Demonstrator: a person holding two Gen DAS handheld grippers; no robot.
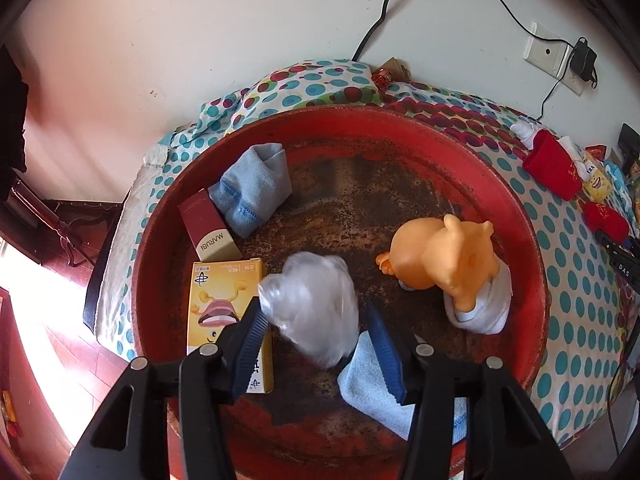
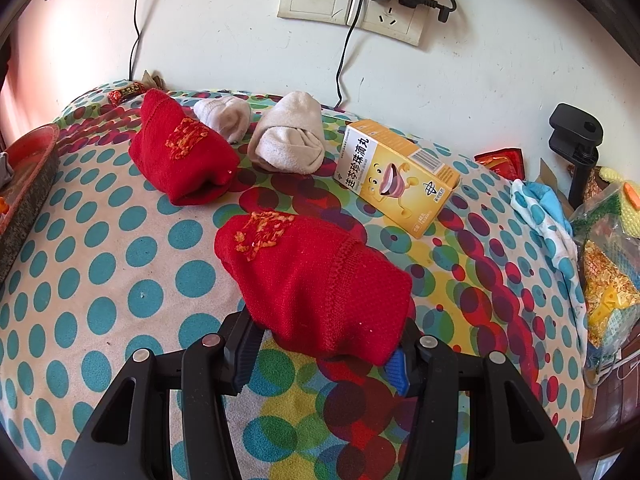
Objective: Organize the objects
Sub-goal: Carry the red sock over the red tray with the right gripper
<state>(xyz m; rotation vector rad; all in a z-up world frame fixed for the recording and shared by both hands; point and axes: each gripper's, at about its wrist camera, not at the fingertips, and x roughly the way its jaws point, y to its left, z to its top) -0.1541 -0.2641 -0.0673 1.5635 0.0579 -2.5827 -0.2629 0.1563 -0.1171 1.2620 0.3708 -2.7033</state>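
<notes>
Between the left gripper's [image 1: 316,340] wide-apart jaws, a blurred clear plastic bag [image 1: 314,306] is dropping into the round red tray [image 1: 520,216]; let it settle clear of the yellow cardboard box [image 1: 228,312]. The right gripper [image 2: 324,344] clamps a rolled red sock [image 2: 316,276] above the dotted cloth [image 2: 120,264]; carry it level, grip firm, toward that tray.

Wall sockets [image 2: 352,0], black clamp [image 2: 576,140].
</notes>
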